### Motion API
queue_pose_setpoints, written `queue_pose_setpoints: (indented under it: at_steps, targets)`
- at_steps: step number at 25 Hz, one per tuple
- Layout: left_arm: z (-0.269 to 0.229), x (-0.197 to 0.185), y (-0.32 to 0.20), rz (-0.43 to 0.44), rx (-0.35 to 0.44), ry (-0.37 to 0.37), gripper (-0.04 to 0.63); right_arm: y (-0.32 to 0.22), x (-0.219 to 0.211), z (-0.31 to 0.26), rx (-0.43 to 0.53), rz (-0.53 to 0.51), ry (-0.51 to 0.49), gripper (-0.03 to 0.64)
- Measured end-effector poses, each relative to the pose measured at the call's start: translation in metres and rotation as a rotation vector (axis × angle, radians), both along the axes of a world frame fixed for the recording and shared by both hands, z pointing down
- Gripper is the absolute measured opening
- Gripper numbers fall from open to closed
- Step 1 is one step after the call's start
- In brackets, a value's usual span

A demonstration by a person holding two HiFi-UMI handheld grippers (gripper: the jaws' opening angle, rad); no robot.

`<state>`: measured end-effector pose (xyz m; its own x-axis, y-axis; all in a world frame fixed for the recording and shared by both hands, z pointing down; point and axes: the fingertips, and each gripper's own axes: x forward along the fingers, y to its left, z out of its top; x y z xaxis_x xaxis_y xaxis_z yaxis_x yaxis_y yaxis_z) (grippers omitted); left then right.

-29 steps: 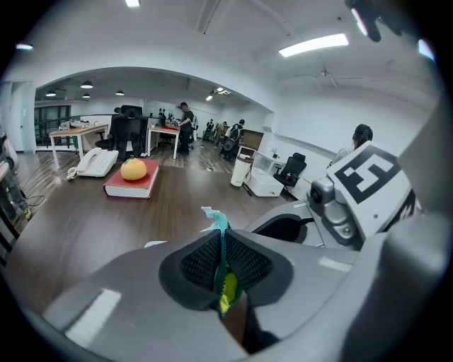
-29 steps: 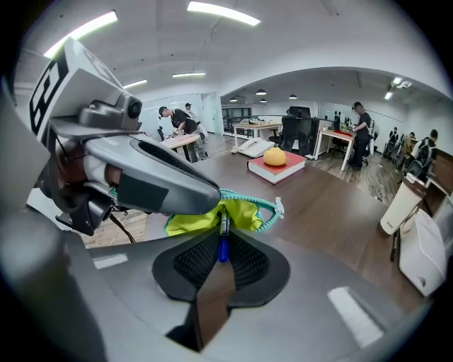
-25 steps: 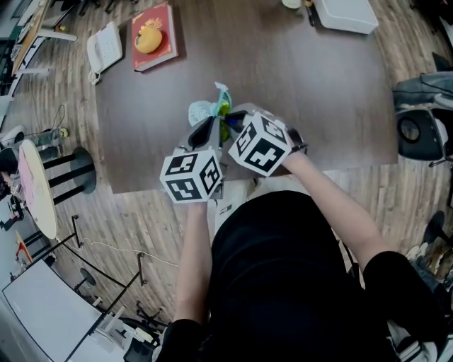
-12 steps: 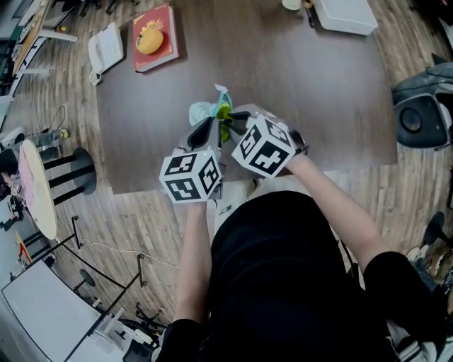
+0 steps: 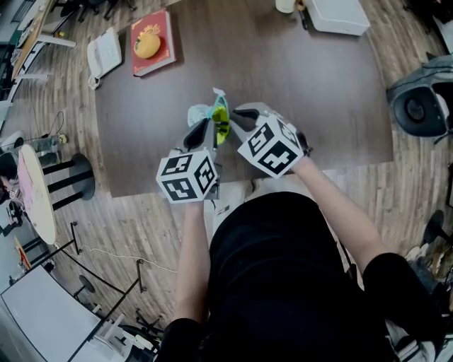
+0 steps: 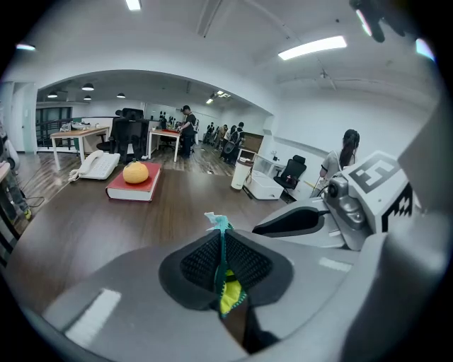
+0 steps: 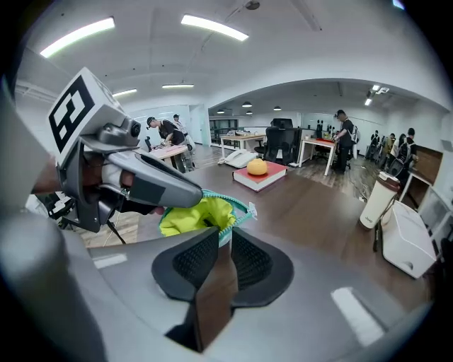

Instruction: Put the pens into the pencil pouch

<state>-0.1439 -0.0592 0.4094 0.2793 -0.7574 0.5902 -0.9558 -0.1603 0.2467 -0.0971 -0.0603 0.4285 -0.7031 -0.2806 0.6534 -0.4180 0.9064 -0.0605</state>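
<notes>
Dark wood table [image 5: 318, 92]; a person [image 5: 283, 269] stands at its near edge with a gripper in each hand, both over the near middle of the top.

The left gripper [image 6: 221, 258] has its jaws nearly together, pinching the teal zip edge of the pencil pouch [image 7: 192, 215], with a strip of yellow lining showing between the pads. The right gripper [image 7: 224, 244] has its jaws just as narrow, clamped on another part of the same teal rim. The pouch hangs between the two sets of tips. I cannot tell whether its bottom rests on the table.

View differences:
- The head view gives the pouch only as a thin teal-and-yellow sliver between the grippers.
- The left gripper view sees it edge-on, with a zip end poking up past the jaws.
- Only the right gripper view shows the mouth pulled open and the yellow lining inside; the contents are not readable.
- Both gripper views add the office behind, with desks, chairs and people standing.

On the far edge of the table: white box [image 5: 341, 14], red book [image 5: 164, 32], desk phone [image 5: 104, 51], an orange [image 5: 148, 44] on the book, and a cup [image 5: 285, 5] beside the box.
</notes>
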Motion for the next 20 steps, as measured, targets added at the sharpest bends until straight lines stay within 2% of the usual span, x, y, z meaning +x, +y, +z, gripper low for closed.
queue_pose_setpoints:
  at_steps: [6, 20]
  targets:
    - [-0.007, -0.001, 0.007, 0.005, 0.015, 0.004, 0.020, -0.001, 0.012, -0.010, -0.008, 0.075, -0.063, 0.055]
    - [-0.021, 0.006, 0.021, 0.045, 0.062, 0.010, 0.021, 0.009, 0.043, -0.028, 0.040, 0.138, -0.072, 0.054]
